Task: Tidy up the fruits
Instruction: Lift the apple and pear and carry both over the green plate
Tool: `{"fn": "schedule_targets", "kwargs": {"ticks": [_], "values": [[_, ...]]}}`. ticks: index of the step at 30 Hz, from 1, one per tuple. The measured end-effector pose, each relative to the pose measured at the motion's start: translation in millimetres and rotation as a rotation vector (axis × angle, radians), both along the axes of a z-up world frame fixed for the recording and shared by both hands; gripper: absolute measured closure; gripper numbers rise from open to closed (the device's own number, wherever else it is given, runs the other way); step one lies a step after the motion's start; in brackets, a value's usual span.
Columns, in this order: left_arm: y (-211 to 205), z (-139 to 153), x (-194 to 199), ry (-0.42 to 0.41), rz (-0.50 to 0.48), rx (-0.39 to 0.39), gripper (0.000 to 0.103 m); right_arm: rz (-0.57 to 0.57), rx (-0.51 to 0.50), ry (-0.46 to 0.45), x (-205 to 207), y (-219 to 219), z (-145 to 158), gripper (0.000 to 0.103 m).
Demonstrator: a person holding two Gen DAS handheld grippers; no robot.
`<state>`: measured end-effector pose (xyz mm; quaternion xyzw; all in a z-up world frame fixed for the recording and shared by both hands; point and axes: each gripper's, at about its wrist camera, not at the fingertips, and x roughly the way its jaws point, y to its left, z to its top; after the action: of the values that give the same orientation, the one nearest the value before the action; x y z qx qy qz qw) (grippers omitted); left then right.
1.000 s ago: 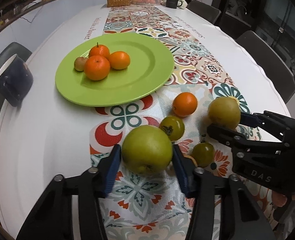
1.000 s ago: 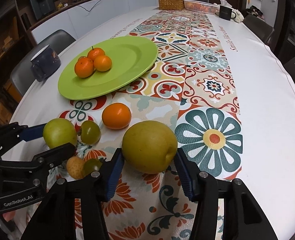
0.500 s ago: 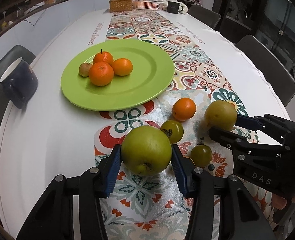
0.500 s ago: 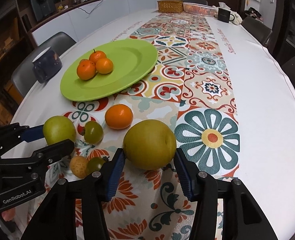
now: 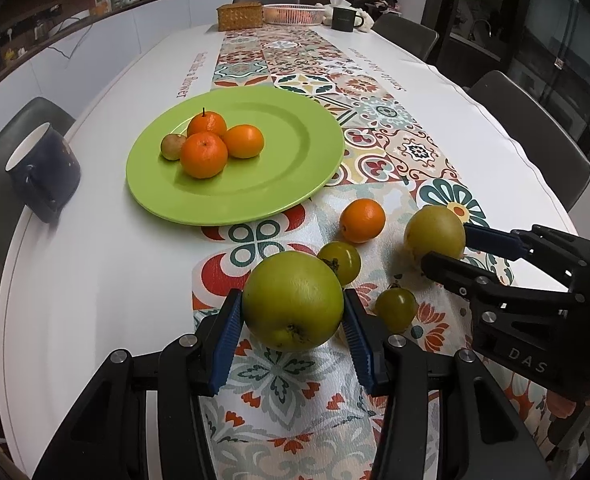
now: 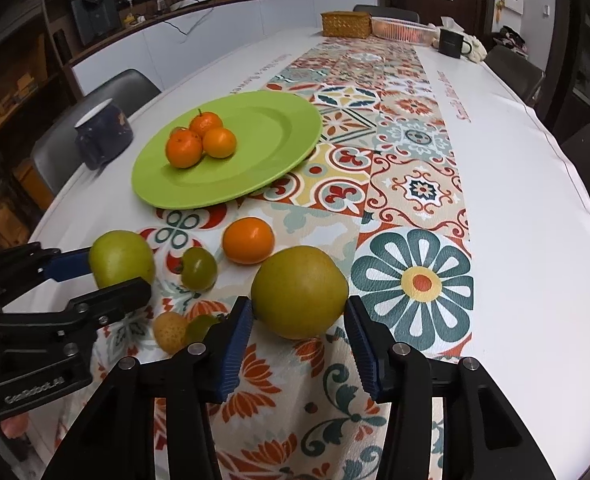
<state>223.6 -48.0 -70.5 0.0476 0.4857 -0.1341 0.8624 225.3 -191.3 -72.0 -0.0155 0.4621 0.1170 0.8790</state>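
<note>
My left gripper (image 5: 293,326) pinches a green apple (image 5: 293,306); my right gripper (image 6: 299,334), jaws just closing in, clamps a yellow-green pear (image 6: 299,292). From both, the green plate (image 5: 303,152) of tangerines lies ahead and to the left, nearer my left hand.

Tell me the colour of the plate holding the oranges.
Lime green; the plate shows best in the left wrist view.

Long white table (image 5: 95,280), patterned runner (image 6: 411,184) down its middle. Grey chairs (image 5: 535,128) along both sides. Dark shelving (image 6: 11,92) behind (contents unclear); dim room.
</note>
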Motion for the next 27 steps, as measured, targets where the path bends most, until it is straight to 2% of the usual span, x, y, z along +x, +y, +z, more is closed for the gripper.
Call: {"fn": "schedule_targets", "kwargs": {"ticks": [13,16,21,27], "values": [[-1,0,-1,0.002,-0.001,-0.003,0.054,0.013,0.012,0.015,12,-2,1,0.053],[0,0,0,0.002,0.005,-0.002,0.054,0.016,-0.007,0.026,22,-1,-3,0.048],[5,0,2,0.000,0.018,0.001,0.054,0.021,-0.015,0.059,38,1,-12,0.051],[8,1,5,-0.007,0.017,0.003,0.054,0.012,-0.007,0.053,34,2,-12,0.052]]}}
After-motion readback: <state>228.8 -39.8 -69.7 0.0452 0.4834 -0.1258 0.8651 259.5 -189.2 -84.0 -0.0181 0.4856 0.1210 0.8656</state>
